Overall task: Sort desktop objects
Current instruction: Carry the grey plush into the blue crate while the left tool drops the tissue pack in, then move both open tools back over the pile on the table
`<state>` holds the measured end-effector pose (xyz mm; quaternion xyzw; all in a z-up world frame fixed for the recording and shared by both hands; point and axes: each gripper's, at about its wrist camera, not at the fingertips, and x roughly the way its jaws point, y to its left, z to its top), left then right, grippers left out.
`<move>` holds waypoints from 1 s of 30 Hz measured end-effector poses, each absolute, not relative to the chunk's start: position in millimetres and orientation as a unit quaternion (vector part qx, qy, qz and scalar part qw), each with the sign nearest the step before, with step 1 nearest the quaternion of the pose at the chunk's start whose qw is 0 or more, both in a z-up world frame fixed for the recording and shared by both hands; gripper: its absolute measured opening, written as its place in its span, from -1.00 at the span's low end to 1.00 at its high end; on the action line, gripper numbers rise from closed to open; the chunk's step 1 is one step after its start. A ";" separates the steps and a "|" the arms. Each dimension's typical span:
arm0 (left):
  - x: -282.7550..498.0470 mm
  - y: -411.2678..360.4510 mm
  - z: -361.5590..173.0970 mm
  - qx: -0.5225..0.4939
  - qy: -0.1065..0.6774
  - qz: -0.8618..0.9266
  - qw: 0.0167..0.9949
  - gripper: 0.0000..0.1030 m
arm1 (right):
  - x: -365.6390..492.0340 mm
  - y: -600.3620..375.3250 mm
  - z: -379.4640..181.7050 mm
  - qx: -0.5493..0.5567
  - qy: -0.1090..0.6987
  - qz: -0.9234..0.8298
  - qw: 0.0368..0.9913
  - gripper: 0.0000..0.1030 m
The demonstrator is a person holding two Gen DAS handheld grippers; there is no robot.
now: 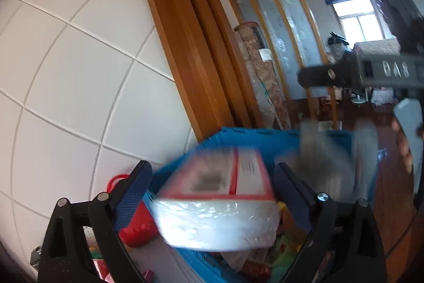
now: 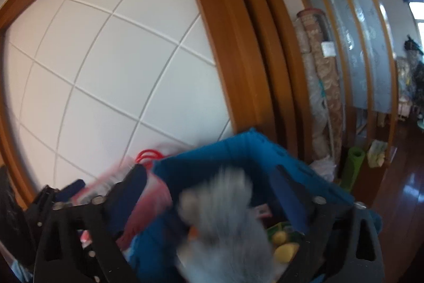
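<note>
Blue-padded black fingers of our left gripper are standing spread wide, and a blurred plastic-wrapped white packet with red borders is sitting in the gap between them; we are not seeing the pads pressing on it. Motion blur is smearing the packet, so we cannot tell whether it is resting on anything. It is hanging over the open top of a blue plastic storage bin. A red plastic item is lying just left of the bin wall.

Our right gripper is also spread wide, its pads apart from a blurred grey fuzzy object that is showing between the fingers, over the same blue bin. Yellow rounded pieces are lying inside the bin, beside the grey object. In the left wrist view the right gripper's dark body is showing at the right edge, near a person's hand.

Behind the bin we are seeing a white tiled wall panel, an orange-brown wooden frame, then rolled patterned fabric leaning by a slatted wooden partition, and a bright window farthest back.
</note>
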<state>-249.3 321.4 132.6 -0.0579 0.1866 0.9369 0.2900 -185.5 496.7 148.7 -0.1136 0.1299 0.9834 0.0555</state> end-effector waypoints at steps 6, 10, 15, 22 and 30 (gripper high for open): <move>-239.8 320.7 151.6 -0.053 0.142 0.955 0.257 0.96 | -170.9 515.0 149.6 -0.089 0.145 0.985 0.037 0.96; -236.9 308.2 149.1 -0.052 0.128 0.962 0.235 0.98 | -157.2 523.7 150.1 -0.062 0.169 0.984 0.016 1.00; -233.1 285.4 123.7 -0.061 0.130 0.970 0.194 0.98 | -145.6 503.6 143.5 -0.068 0.142 0.988 0.008 1.00; -216.4 245.0 90.5 -0.080 0.113 0.983 0.124 0.98 | -140.4 471.2 115.2 -0.095 0.107 0.990 0.005 1.00; -203.5 186.3 78.2 -0.108 0.096 0.987 0.076 0.98 | -135.2 414.6 94.7 -0.132 0.084 0.987 -0.029 1.00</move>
